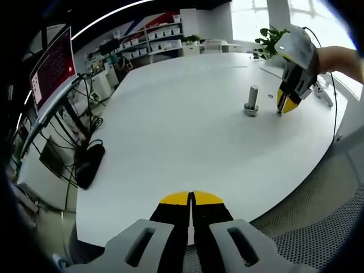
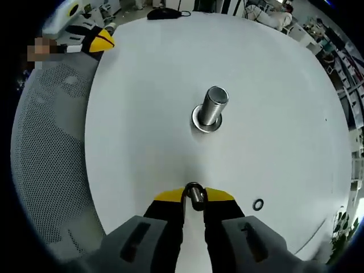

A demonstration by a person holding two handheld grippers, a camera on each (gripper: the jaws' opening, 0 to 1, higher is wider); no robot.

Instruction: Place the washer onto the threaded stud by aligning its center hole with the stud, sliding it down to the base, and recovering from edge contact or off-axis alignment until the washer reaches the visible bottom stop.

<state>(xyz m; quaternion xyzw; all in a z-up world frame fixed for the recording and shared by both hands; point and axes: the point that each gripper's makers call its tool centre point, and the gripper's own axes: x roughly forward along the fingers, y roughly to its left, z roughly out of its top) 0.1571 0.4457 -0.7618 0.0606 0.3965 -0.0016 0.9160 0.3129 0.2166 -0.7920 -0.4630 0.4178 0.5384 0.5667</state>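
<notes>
Washer (image 2: 194, 195) is pinched on edge between the yellow-tipped fingers (image 2: 219, 196) of the right gripper (image 2: 194, 197), sitting low over the white counter (image 2: 142, 142). Just past it on the right there's a second little ring (image 2: 259, 204) lying flat on the counter. Farther on, the stud (image 2: 212, 108) stands upright on its wide base, well apart from the held washer, nothing around it yet. Way off at the far counter edge you can see the left gripper (image 2: 94, 38) poking in.

From the left gripper view: the left gripper's own fingers (image 1: 176, 200) are clenched together with nothing between them, hovering at the near counter edge. Across the counter the stud (image 1: 252, 100) is there, with the right gripper (image 1: 287, 104) tip-down just beside it, a hand (image 1: 340, 58) behind it. Monitor (image 1: 52, 68) and shelves (image 1: 151, 40) sit beyond the counter, plus a plant (image 1: 272, 40) by the window.
</notes>
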